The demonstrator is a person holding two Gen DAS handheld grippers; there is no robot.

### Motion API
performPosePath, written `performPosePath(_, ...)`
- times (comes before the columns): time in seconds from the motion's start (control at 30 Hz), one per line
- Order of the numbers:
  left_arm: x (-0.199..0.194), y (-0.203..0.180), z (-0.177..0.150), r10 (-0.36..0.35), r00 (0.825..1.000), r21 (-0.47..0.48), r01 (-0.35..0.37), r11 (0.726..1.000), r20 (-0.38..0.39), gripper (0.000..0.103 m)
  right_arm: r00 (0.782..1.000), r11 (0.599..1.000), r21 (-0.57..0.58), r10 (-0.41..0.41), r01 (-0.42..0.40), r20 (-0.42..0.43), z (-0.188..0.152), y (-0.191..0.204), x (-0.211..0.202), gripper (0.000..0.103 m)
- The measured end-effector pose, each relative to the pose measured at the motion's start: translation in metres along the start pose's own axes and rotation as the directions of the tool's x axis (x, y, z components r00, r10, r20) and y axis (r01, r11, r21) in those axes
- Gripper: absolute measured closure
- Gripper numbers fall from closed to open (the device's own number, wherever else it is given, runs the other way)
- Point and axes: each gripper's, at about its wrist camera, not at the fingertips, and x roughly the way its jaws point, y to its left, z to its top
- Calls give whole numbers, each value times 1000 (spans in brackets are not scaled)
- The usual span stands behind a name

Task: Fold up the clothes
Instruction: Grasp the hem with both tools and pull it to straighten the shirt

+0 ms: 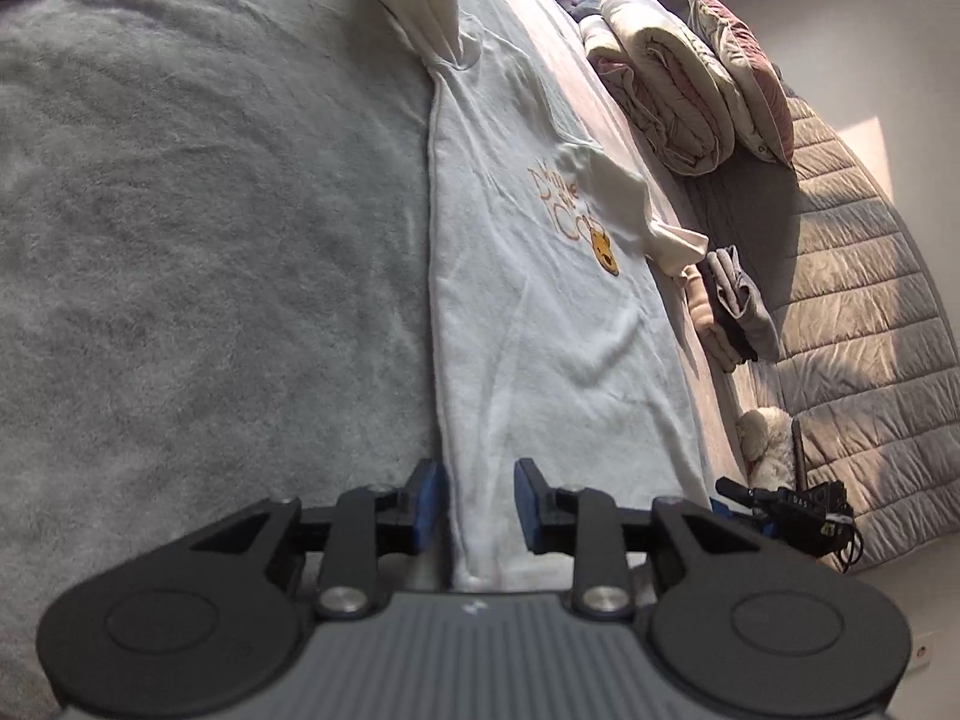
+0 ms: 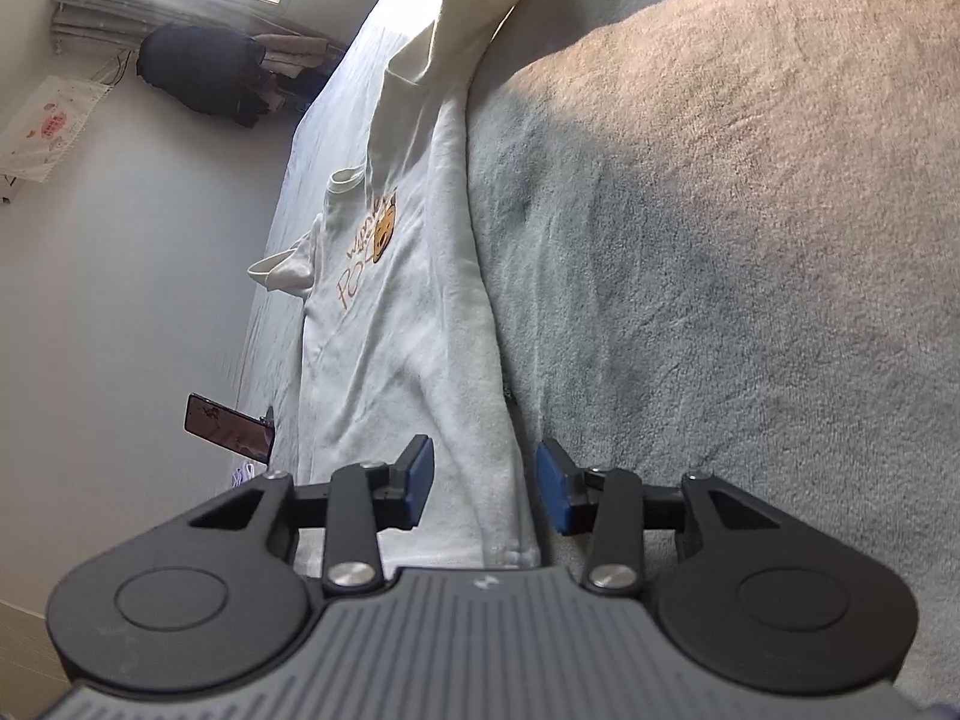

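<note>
A white T-shirt (image 1: 528, 300) with an orange bear print lies flat on a grey fleece blanket (image 1: 210, 210). Its far sleeve is lifted and bunched. My left gripper (image 1: 480, 504) is open, and its blue pads straddle the shirt's hem edge at one bottom corner. In the right wrist view the same T-shirt (image 2: 396, 348) stretches away, and my right gripper (image 2: 486, 486) is open with its pads on either side of the other bottom corner of the hem. Neither gripper has closed on the cloth.
Folded quilts and a pillow (image 1: 690, 96) lie on the bed beyond the shirt. A small stack of folded clothes (image 1: 732, 312) sits by the shirt's sleeve. A phone on a stand (image 2: 231, 429) stands at the bed edge. Dark bags (image 2: 198, 72) sit under the window.
</note>
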Motion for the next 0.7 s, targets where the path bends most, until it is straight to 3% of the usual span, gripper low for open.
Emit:
performPosePath(0.2,24,9,19,-46,997,-95,52,994,69,84,997,998,48,38,-41,63,17,0,25,62)
performPosePath(0.43,47,14,33,-121,988,-194,139,971,100,85,990,987,136,62,-80,128,33,3,47,71)
performPosePath(0.7,59,14,40,-132,984,-228,158,961,123,91,967,943,256,168,-215,193,45,-6,64,70)
